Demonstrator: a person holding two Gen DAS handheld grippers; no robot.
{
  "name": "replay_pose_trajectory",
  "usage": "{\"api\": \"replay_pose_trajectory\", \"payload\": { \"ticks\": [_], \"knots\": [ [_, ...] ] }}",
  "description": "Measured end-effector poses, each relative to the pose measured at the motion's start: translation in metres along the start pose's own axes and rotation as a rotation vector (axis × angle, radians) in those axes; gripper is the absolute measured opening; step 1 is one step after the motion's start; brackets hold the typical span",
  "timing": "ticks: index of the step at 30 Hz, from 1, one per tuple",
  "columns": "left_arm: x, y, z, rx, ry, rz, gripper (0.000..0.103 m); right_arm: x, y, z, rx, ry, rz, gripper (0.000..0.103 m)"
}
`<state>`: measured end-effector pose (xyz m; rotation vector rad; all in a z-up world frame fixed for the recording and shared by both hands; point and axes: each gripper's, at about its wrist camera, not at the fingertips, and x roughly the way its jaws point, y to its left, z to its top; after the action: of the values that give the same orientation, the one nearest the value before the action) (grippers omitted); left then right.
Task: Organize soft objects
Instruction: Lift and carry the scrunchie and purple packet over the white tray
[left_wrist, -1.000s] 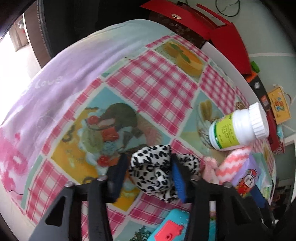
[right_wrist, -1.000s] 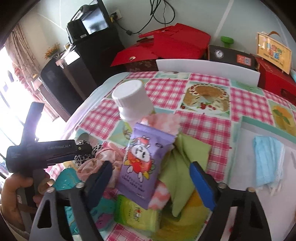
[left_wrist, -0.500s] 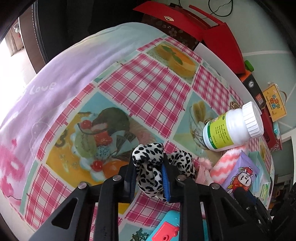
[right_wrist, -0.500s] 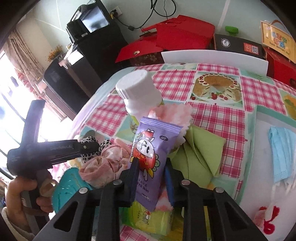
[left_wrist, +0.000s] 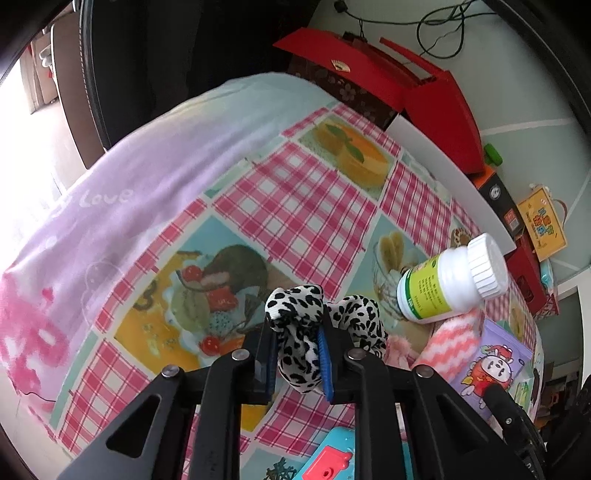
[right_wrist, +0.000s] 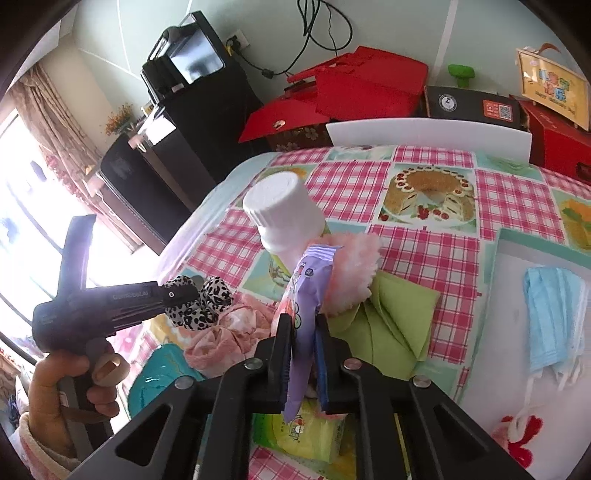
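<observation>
A leopard-print scrunchie (left_wrist: 291, 306) sits pinched between the blue pads of my left gripper (left_wrist: 295, 332), whose jaws are closing on it just above the checked tablecloth (left_wrist: 303, 206). The right wrist view shows that scrunchie (right_wrist: 199, 302) at the tip of the left gripper (right_wrist: 177, 295), held by a hand (right_wrist: 62, 391). My right gripper (right_wrist: 303, 325) is closing on a purple snack packet (right_wrist: 310, 280), which stands upright between the pads over a pile of soft things. A fluffy pink sock (right_wrist: 351, 273) and a green cloth (right_wrist: 391, 321) lie right behind it.
A white pill bottle (right_wrist: 284, 218) leans on the pile. A pink cloth (right_wrist: 229, 332), a teal pack (right_wrist: 162, 369) and a yellow-green packet (right_wrist: 306, 432) lie below. Blue face masks (right_wrist: 554, 314) rest on a white tray (right_wrist: 509, 332) at right. Red boxes (right_wrist: 354, 85) line the far edge.
Both pairs of jaws have come together: the left on the scrunchie, the right on the purple packet. The packet now stands edge-on between the right pads. The scrunchie is squeezed narrower.
</observation>
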<state>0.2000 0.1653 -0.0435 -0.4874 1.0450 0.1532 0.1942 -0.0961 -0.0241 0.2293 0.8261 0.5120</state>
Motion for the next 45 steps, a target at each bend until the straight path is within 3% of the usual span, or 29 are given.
{"api": "replay_pose_trajectory", "payload": {
  "ticks": [13,22,30,45],
  "knots": [
    [-0.066,-0.021,0.008,0.029,-0.182,-0.021,0.019,-0.047,-0.005,0.012,0.033,-0.115,0.031,0.011],
    [-0.101,-0.075,0.001,0.156,-0.272,-0.068,0.019,-0.083,-0.027,0.016,0.081,-0.184,-0.017,0.011],
    [-0.104,-0.131,-0.014,0.272,-0.277,-0.099,0.019,-0.121,-0.064,0.013,0.153,-0.246,-0.097,0.011],
    [-0.073,-0.243,-0.076,0.521,-0.176,-0.157,0.019,-0.199,-0.151,-0.006,0.333,-0.358,-0.282,0.011]
  ]
}}
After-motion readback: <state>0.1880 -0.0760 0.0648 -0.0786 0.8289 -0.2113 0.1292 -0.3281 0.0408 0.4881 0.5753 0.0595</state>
